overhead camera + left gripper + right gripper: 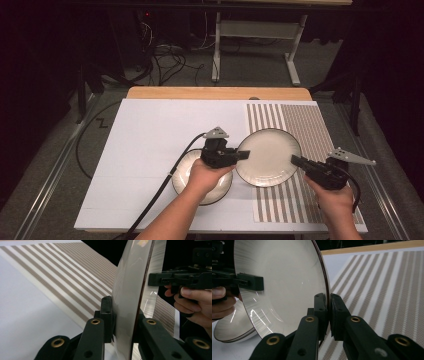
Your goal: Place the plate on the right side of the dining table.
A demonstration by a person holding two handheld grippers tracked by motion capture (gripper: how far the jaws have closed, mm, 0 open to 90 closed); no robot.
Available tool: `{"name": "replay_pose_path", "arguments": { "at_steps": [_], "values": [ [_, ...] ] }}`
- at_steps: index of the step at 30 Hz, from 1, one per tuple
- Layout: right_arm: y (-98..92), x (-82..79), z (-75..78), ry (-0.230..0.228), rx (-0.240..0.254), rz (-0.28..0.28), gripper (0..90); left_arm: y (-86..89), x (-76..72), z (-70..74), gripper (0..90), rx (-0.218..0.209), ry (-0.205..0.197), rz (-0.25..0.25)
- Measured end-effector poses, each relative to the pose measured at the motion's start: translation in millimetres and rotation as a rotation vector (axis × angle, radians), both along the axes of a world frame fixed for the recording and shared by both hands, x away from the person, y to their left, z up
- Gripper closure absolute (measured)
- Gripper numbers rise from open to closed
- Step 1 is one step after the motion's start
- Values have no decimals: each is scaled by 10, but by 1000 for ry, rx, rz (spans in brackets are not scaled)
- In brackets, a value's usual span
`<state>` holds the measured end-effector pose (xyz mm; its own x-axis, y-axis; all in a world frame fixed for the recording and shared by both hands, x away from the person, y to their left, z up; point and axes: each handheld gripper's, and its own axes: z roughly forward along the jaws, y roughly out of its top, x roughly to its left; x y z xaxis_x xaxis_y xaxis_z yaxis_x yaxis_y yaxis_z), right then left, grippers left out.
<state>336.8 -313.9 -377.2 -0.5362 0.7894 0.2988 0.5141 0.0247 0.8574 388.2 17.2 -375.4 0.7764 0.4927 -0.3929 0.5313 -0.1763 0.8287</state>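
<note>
A white plate with a dark rim (268, 157) hangs just above the striped mat (310, 125), held from both sides. My left gripper (243, 155) is shut on its left rim. My right gripper (295, 161) is shut on its right rim. In the left gripper view the plate (127, 290) stands edge-on between the jaws of my left gripper (124, 315), and the right gripper (155, 279) pinches its far rim. In the right gripper view my right gripper (329, 312) clamps the plate's (282, 285) near rim, and the left gripper (254, 282) shows on the far side.
A second white plate (182, 175) lies on the white board (150, 130) under my left hand, also seen low at the left of the right gripper view (234, 330). The wooden table edge (215, 93) runs along the back. Cables and a stand sit on the floor beyond.
</note>
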Motion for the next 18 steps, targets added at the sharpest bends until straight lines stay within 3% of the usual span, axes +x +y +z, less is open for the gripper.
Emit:
{"name": "replay_pose_path", "arguments": {
  "at_steps": [11,18],
  "values": [
    [-366,-46,-15,2,19,-97,878,-447,216,-25,761,25,28,-28],
    [-567,-18,-74,20,18,-145,878,-721,321,-65,748,69,31,-31]
  ]
}}
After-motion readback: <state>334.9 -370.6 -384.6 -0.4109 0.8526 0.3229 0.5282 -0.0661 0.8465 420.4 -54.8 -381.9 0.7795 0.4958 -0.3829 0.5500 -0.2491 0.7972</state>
